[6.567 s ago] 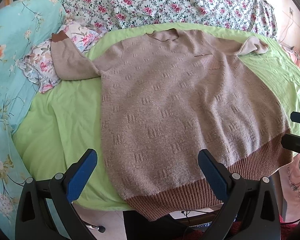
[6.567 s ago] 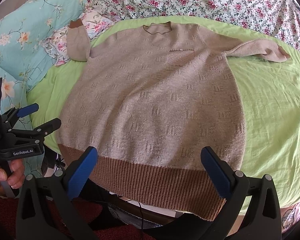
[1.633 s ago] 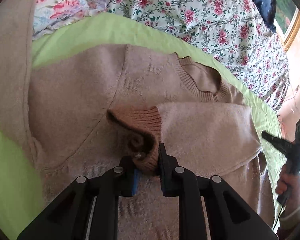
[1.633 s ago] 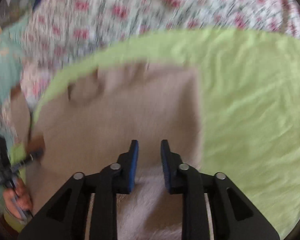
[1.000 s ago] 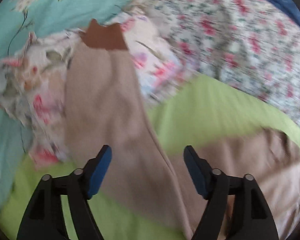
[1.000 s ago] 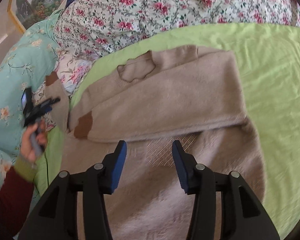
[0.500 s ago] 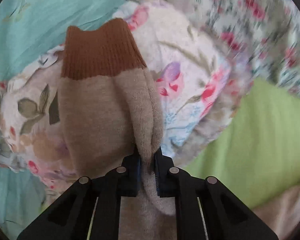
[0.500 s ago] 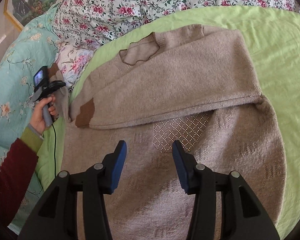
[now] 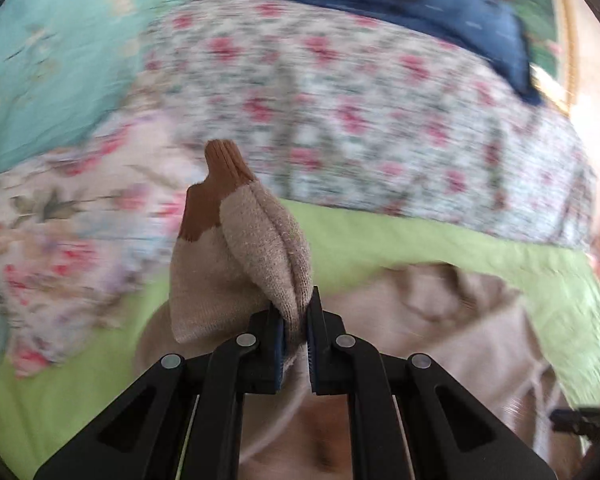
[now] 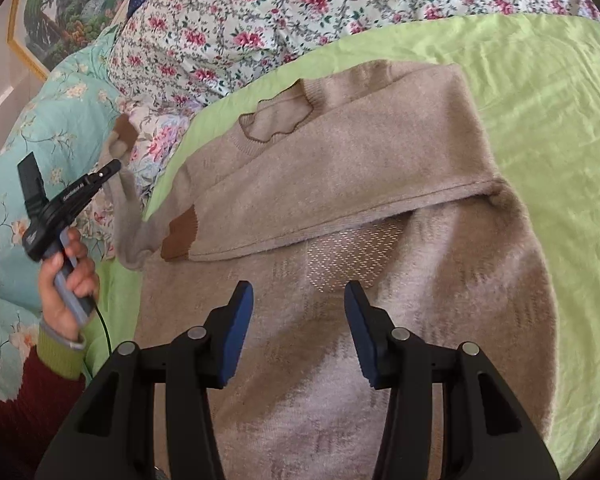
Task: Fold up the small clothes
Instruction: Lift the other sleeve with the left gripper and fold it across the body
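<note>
We see the beige sweater (image 10: 340,208) spread on a green sheet (image 10: 548,92), one sleeve already folded across its chest, with a rose-print quilt (image 10: 260,16) behind and a turquoise floral quilt (image 10: 24,160) to the side. Our left gripper (image 9: 296,320) is clamped on the other sleeve (image 9: 256,248), lifting its brown cuff (image 9: 216,188) off the bedding. Our right gripper (image 10: 298,304) hangs parted and empty above the sweater's body, touching nothing.

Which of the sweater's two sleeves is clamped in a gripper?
The unfolded sleeve, pinched in the left gripper beside the floral pillow; the other sleeve lies folded across the chest, untouched.
</note>
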The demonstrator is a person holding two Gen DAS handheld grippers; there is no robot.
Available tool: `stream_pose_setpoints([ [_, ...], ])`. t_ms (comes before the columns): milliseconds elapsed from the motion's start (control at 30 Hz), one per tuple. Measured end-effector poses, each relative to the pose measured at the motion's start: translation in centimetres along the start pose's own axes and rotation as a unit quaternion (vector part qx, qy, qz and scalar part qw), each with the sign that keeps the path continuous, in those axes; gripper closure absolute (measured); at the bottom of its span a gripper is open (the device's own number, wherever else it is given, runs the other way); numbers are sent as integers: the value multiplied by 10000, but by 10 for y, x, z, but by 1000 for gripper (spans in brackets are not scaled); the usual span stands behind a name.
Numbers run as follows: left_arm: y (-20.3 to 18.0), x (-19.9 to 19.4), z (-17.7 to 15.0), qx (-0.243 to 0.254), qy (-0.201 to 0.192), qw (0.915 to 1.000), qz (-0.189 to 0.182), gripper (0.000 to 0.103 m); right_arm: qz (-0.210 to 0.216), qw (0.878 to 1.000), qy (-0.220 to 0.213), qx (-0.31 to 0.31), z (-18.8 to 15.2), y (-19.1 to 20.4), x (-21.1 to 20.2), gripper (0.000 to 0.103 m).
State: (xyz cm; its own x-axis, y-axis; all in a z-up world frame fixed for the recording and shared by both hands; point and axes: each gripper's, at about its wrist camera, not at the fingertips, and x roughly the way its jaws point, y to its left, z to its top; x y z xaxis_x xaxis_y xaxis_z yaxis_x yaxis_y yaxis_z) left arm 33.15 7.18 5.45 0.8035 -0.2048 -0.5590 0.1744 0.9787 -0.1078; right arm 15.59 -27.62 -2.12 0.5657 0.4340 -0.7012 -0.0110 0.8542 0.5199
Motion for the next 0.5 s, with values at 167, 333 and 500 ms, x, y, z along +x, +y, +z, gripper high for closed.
stream_pose_setpoints([
  [167,-93,10,-34,748,249,9944,-707,95,-75,9996,-107,269,-1,-21,-6,54],
  [333,-157,39,-77,1544,679,9817,-884,95,-148,9987,-100,477,2,-37,-3,54],
  [500,-177,63,-110,1917,1174,9716,-741,86,-55,9980,-134,621,15,-41,9,54],
])
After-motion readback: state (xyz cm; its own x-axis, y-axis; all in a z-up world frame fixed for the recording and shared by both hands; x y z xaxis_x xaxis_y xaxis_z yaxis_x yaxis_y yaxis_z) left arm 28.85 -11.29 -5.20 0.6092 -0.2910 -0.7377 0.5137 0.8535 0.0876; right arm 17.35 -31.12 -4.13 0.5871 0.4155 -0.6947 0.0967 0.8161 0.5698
